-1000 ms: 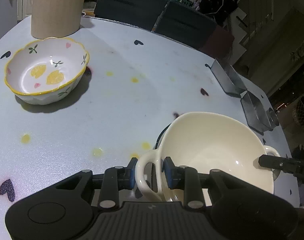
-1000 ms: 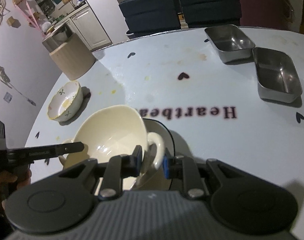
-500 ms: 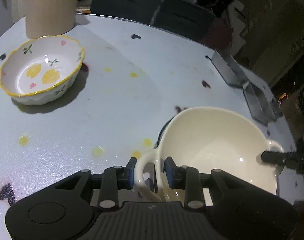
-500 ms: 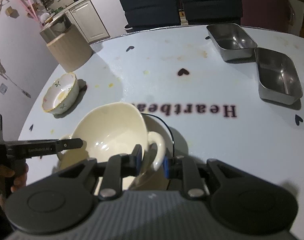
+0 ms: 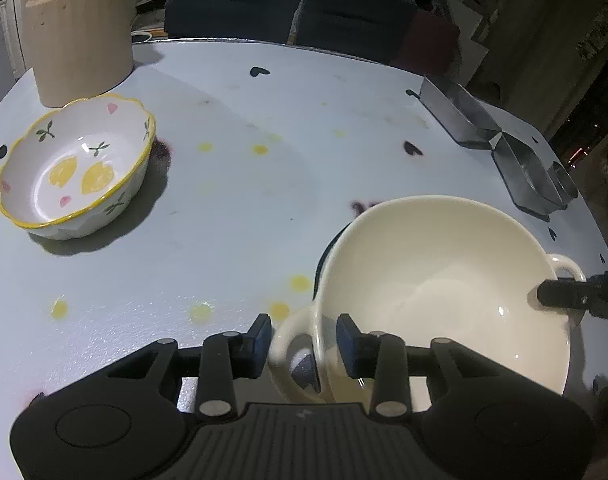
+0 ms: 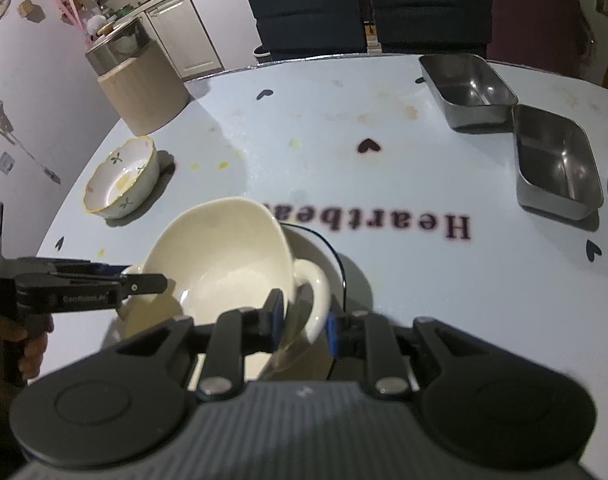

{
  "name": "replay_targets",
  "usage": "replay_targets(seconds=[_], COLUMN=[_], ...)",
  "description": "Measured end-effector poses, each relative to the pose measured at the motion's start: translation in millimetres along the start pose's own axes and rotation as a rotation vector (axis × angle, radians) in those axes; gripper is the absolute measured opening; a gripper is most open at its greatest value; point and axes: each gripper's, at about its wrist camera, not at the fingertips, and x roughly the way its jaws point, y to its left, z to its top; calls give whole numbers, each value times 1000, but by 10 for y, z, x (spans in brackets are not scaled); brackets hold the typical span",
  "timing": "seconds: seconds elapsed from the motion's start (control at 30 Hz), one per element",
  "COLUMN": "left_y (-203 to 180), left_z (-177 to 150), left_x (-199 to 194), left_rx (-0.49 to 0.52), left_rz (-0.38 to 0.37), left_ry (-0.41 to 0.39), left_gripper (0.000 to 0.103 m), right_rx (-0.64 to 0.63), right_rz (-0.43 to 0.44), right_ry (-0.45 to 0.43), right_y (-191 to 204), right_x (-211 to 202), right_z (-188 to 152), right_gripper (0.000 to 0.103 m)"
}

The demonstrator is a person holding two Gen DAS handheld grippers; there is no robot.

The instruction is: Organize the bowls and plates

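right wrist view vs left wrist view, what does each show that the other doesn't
Only the right wrist view shows the "Heartbeat" lettering on the table, the insides of the two steel trays, and kitchen cabinets behind. Only the left wrist view shows the lemon bowl's painted inside clearly. Both show the cream two-handled bowl resting on a dark-rimmed plate, each gripper at a handle, the left gripper opening, and the beige canister.

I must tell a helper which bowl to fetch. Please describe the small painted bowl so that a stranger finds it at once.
On the pale table, look to the tall beige ribbed container near the far left edge. Just in front of it stands the small bowl, alone and untouched. Unlike the plain cream two-handled bowl, it has a wavy yellow rim, painted lemons, pink hearts and green leaves.
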Motion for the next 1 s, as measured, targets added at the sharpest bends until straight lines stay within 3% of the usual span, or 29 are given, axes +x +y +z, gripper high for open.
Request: replay_targets(seconds=[0.27, 1.0], left_y=[0, -69], left_z=[7, 37], left_x=[-10, -9], left_rx=[8, 48], left_rz=[11, 15], left_ry=[1, 16], left_gripper=[47, 48], right_rx=[12, 17], right_rz=[-12, -74], right_ry=[46, 89], right_y=[-69, -122], right_x=[113, 278], right_z=[-5, -53], right_gripper=[29, 36])
